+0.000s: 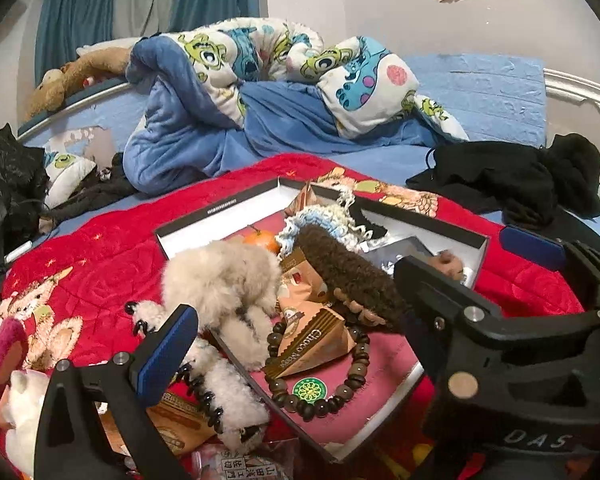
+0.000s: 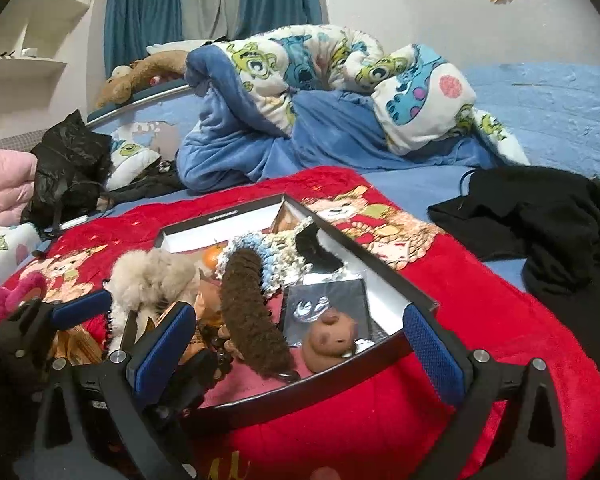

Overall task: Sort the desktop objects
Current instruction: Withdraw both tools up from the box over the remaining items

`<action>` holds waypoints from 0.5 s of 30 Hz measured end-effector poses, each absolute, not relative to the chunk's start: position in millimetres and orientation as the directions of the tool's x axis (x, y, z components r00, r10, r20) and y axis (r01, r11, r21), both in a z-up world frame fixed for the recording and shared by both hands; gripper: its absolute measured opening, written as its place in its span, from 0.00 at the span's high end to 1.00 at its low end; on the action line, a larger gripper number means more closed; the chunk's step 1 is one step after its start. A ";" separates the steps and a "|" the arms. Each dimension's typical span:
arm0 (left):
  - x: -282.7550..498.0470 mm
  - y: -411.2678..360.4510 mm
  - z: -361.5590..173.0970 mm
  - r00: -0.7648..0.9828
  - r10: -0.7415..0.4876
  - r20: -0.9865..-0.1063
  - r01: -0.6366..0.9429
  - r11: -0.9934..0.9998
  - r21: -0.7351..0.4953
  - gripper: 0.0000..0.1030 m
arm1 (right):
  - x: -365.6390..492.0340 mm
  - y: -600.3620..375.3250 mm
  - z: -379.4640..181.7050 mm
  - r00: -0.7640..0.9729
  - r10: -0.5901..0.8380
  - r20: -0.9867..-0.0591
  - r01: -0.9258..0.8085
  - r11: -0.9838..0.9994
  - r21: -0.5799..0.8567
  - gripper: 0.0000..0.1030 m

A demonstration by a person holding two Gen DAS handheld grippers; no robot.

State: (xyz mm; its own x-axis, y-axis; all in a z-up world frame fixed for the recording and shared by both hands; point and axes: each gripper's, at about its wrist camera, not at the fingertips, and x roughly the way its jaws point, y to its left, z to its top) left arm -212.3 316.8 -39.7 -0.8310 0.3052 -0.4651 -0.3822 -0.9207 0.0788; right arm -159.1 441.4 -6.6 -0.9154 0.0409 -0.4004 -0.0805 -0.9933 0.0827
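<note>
Two grippers hover over a shallow black-walled box [image 1: 482, 242] lying on a red blanket [image 1: 100, 248] spread across the bed; the left gripper [image 1: 296, 320] has its blue-padded fingers spread wide, nothing between them, over the box's near-left corner; the right gripper [image 2: 296, 340] is likewise spread, empty, straddling the box's near-right wall. Inside the box lie a dark bead bracelet [image 1: 328, 384] around a brown snack packet [image 1: 312, 344], a long brown fuzzy piece [image 1: 348, 276], an orange [image 1: 262, 240] toward the far-left corner, a pale blue crocheted piece [image 1: 324, 224] and a small brown plush figure [image 2: 328, 340] by the right wall; a beige fluffy toy [image 1: 220, 276] rests across the box's left wall; a white fluffy clip with black teeth [image 1: 216, 400] lies just outside that wall on the blanket; black clothing [image 1: 520, 184] sits at the bed's right edge.
</note>
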 end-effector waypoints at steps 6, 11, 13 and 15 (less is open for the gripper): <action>-193.8 306.3 -31.5 -0.853 0.260 -0.453 -0.337 -0.936 0.097 0.00 | -140.2 432.5 3.5 -0.934 0.097 -0.343 -0.120 -0.992 0.045 0.00; -177.6 292.4 -27.7 -0.852 0.233 -0.469 -0.309 -0.947 0.091 0.00 | -125.3 413.0 12.2 -0.944 0.082 -0.320 -0.090 -0.996 0.012 0.00; -169.8 285.8 -25.2 -0.852 0.228 -0.471 -0.304 -0.949 0.090 0.00 | -120.0 407.1 14.7 -0.945 0.053 -0.323 -0.066 -0.997 0.028 0.00; -163.1 280.6 -24.1 -0.854 0.215 -0.474 -0.293 -0.951 0.098 0.00 | -115.7 399.4 16.3 -0.947 0.025 -0.321 -0.038 -0.999 0.035 0.00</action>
